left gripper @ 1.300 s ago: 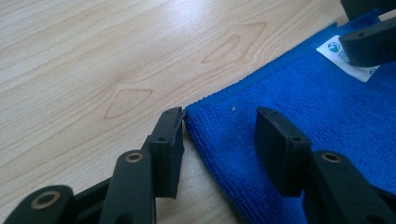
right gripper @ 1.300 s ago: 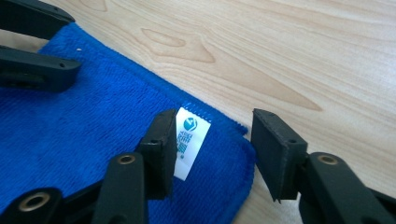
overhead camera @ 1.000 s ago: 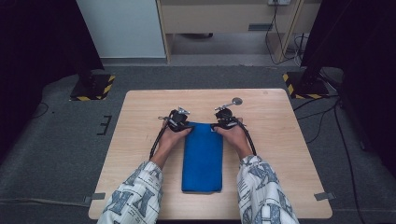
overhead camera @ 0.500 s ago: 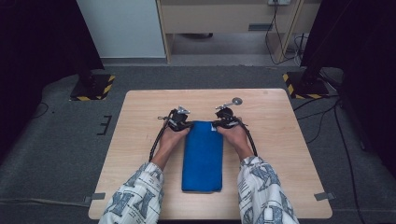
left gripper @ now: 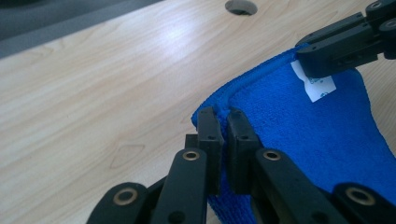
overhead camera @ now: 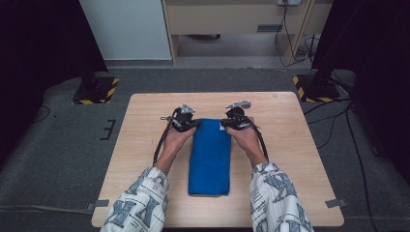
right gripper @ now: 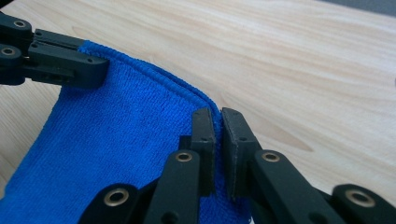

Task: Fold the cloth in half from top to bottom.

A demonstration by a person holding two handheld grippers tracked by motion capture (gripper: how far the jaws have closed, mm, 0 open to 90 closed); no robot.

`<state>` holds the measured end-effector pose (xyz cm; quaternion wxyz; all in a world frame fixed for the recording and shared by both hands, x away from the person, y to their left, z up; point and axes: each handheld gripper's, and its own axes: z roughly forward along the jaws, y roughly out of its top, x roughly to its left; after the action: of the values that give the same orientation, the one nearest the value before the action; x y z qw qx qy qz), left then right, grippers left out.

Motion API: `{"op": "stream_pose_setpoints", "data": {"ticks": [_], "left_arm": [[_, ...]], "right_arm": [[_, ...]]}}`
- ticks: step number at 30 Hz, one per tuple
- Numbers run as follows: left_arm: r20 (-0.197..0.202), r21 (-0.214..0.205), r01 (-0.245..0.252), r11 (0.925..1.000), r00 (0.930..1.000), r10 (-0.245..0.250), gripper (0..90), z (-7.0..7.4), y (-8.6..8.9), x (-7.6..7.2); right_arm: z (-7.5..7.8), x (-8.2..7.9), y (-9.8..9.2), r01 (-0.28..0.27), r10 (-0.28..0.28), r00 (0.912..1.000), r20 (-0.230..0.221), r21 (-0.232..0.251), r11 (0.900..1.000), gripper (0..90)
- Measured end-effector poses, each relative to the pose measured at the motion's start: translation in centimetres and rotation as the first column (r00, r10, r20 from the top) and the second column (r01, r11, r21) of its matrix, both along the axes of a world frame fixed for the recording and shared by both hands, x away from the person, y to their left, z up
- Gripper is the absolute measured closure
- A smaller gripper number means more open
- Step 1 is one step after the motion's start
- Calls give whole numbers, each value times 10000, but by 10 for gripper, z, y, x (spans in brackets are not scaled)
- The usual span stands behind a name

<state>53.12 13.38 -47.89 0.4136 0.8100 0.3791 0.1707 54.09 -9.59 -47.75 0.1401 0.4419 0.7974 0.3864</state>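
A blue towel [overhead camera: 209,154] lies folded in a long strip down the middle of the wooden table [overhead camera: 300,145]. My left gripper [overhead camera: 193,123] is shut on its far left corner, and the pads pinch the hem [left gripper: 223,116]. My right gripper [overhead camera: 225,124] is shut on the far right corner [right gripper: 217,116]; its jaws have just closed there. The far edge of the towel [left gripper: 303,135] hangs slightly raised between the two grippers. A white label [left gripper: 314,83] shows by the right gripper's jaws [left gripper: 345,44]. The left gripper [right gripper: 60,58] appears across the towel [right gripper: 116,149] in the right gripper view.
A small round hole [left gripper: 240,5] sits in the tabletop beyond the towel. Stand bases with yellow and black stripes rest on the floor at the far left [overhead camera: 94,92] and far right [overhead camera: 314,89]. Cables run along the floor at the right.
Both grippers have closed on the towel's far corners and risen a little, lifting that edge off the table.
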Motion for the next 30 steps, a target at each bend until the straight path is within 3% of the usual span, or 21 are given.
{"op": "stream_pose_setpoints", "data": {"ticks": [6, 20, 30], "left_arm": [[107, 229, 262, 9994, 9996, -264, 858, 4, -1, -2], [176, 333, 519, 9981, 9985, -526, 858, 0, 6, -22], [397, 360, 764, 9964, 9962, -778, 852, 14, 8, -39]], "right_arm": [[5, -2, -4, -73, 72, 9998, 162, 77, 9999, 845], [1, -34, -3, -804, 803, 9960, 391, 12, 9968, 847], [11, -51, -5, -998, 983, 9928, 683, 193, 9948, 847]]}}
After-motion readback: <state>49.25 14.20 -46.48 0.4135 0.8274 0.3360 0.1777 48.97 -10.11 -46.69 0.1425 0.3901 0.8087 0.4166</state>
